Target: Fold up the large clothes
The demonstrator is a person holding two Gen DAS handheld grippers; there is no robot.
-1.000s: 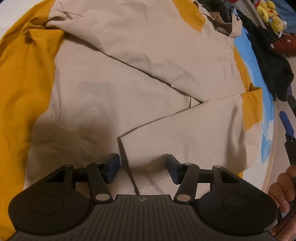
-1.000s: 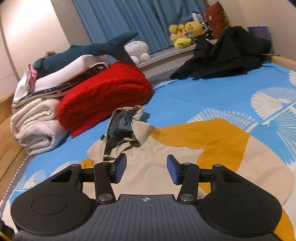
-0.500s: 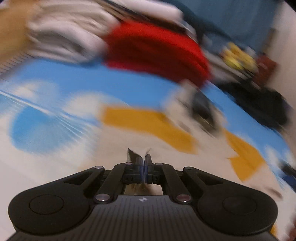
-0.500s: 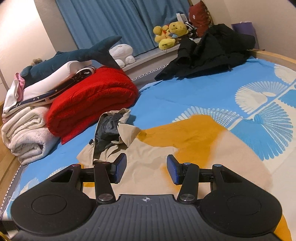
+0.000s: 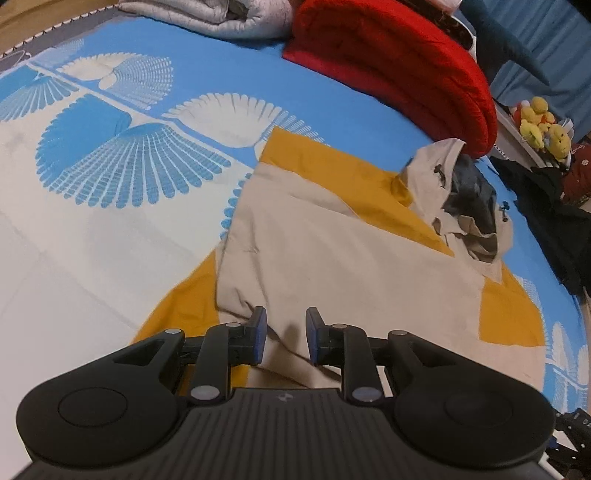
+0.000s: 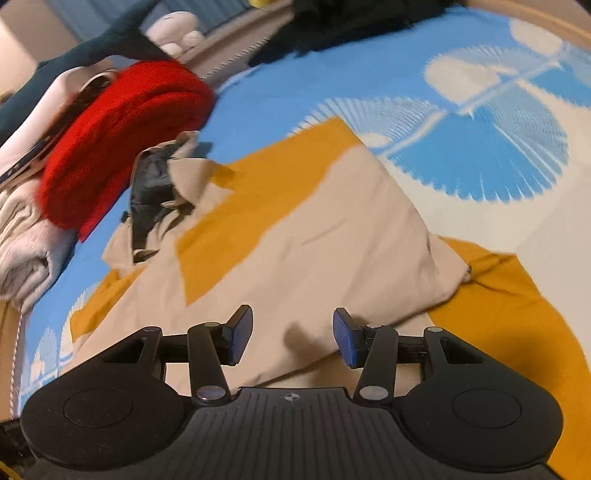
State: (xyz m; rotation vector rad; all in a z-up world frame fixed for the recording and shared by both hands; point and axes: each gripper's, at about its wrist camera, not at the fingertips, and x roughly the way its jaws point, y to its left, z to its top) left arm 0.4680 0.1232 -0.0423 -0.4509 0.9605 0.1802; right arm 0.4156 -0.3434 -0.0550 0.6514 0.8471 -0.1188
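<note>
A beige and mustard jacket (image 5: 351,266) lies spread on the bed, its dark-lined hood (image 5: 469,206) toward the red blanket. My left gripper (image 5: 285,334) hovers over the jacket's near beige part. Its jaws are opening; a beige fold runs under the gap and the pads do not press on it. In the right wrist view the same jacket (image 6: 295,240) shows a folded-in beige sleeve and the hood (image 6: 155,192) at the left. My right gripper (image 6: 291,338) stands open just above the beige cloth, with nothing gripped.
The blue and white patterned sheet (image 5: 110,147) covers the bed. A folded red blanket (image 5: 388,62) and pale folded blankets (image 5: 221,14) lie beyond the hood. Black clothes (image 5: 554,206) and yellow plush toys (image 5: 539,122) sit at the far right. A shark plush (image 6: 74,62) lies behind the red blanket.
The left gripper closed on a bit of cloth, swung up and across, then parted its jaws; it now looks toward the hood. The right gripper dipped and tilted toward the jacket, still open.
</note>
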